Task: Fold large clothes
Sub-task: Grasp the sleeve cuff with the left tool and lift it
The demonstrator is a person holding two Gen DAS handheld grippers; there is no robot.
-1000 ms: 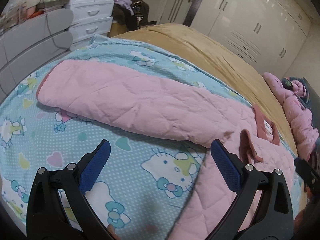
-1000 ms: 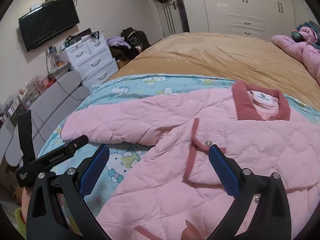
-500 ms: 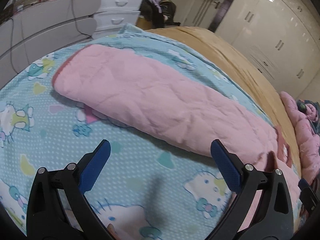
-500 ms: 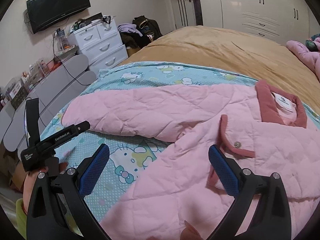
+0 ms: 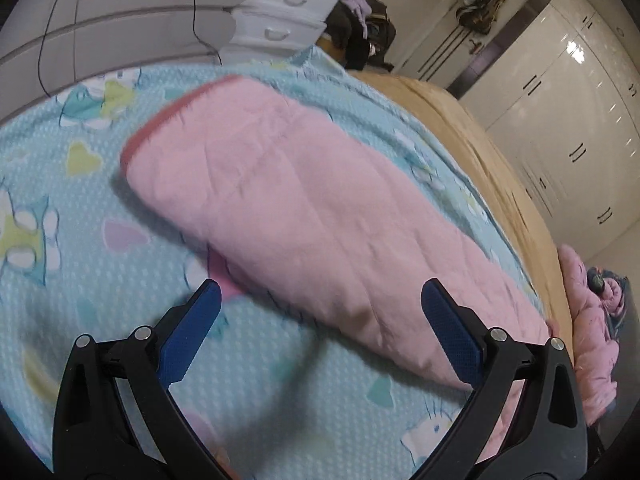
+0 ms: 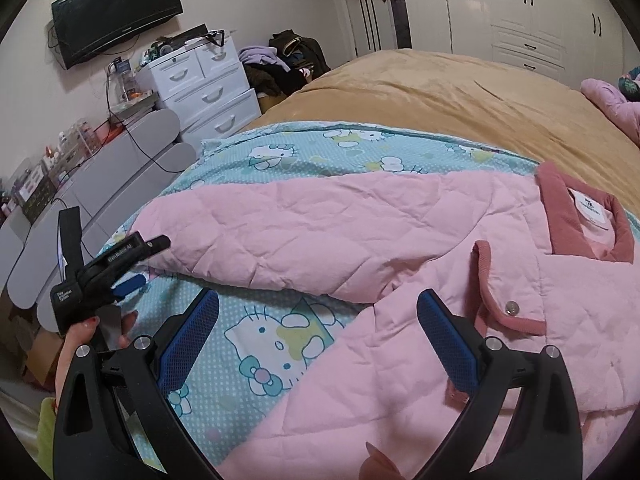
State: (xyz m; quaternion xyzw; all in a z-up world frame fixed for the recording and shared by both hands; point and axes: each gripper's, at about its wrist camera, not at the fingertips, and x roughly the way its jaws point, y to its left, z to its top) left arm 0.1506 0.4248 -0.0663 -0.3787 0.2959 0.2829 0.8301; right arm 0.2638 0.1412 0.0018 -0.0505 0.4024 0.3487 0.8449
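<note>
1. Pink quilted jacket (image 6: 400, 280) lies flat, front up, on the cartoon-print blanket (image 6: 280, 344) spread over the bed (image 6: 420, 92); collar (image 6: 560, 216) points to the bed's far side.
2. Sleeve (image 5: 320, 216) stretches toward the blanket's left edge, its cuff (image 5: 168, 116) unfolded.
3. Left gripper (image 5: 320, 332), jaws apart and empty, hangs beside the sleeve's near edge; a shallow pinch risks catching only the top layer, so the sleeve would twist when lifted.
4. Closing too low may grab the blanket as well.
5. Right gripper (image 6: 318, 326), jaws apart and empty, hovers near the armpit; unanchored, the body may drag.
</note>
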